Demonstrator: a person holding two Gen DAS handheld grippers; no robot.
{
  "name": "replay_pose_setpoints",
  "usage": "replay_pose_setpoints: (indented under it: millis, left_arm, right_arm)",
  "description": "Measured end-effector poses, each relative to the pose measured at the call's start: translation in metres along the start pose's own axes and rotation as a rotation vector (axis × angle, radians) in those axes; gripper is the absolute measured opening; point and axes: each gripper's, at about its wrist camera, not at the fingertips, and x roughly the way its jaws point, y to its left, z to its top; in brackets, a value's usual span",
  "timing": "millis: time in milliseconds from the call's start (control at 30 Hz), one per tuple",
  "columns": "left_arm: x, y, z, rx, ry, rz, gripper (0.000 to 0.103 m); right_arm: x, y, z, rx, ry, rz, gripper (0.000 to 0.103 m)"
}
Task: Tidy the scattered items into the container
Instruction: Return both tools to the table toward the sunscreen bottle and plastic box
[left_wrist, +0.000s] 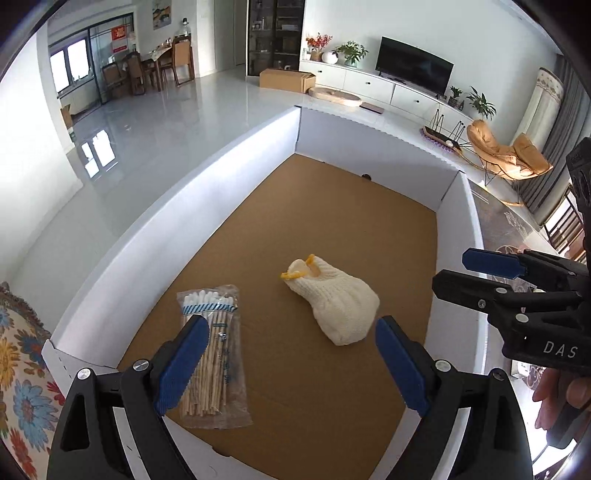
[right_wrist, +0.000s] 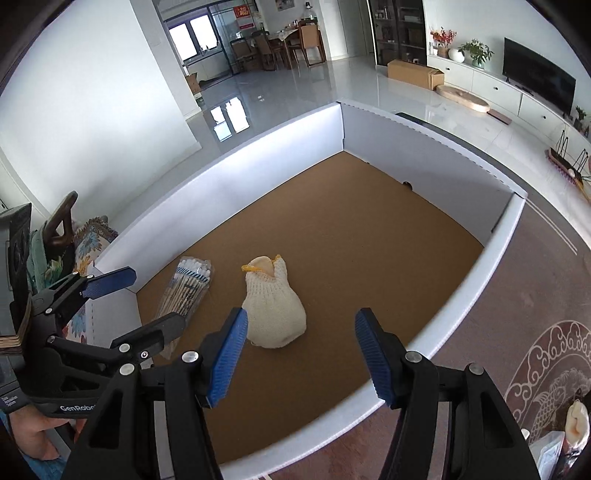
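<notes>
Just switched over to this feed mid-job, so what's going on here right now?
A person holds a tool in each hand above a white-walled cardboard box. Two items already lie on its brown floor: a bag of cotton swabs and a cream knitted glove bundle, apart from each other. The left tool and right tool are both open, gripping nothing.
</notes>
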Motion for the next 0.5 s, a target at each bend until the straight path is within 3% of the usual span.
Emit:
replay_pose_setpoints:
  millis: [133, 267, 367, 500]
  left_arm:
    - [-0.031, -0.058, -0.008, 0.096, -0.064, -0.071, 0.092]
    - [-0.053, -0.141, -0.032, 0.223, -0.098, -0.206, 0.092]
    - [-0.041, -0.203, -0.063, 0.304, -0.044, -0.305, 0.094]
    - [0.002, -0.273, -0.118, 0.409, 0.060, -0.337, 0.093]
  right_arm:
    - [-0.056, -0.043, -0.044, 0.061, -0.065, -0.015, 0.062]
    - [-0.116, -0.106, -0.122, 0.163, -0.127, -0.138, 0.062]
    - [-0.150, -0.150, -0.194, 0.240, -0.144, -0.285, 0.062]
    - [-0.180, -0.196, -0.286, 0.374, -0.134, -0.403, 0.062]
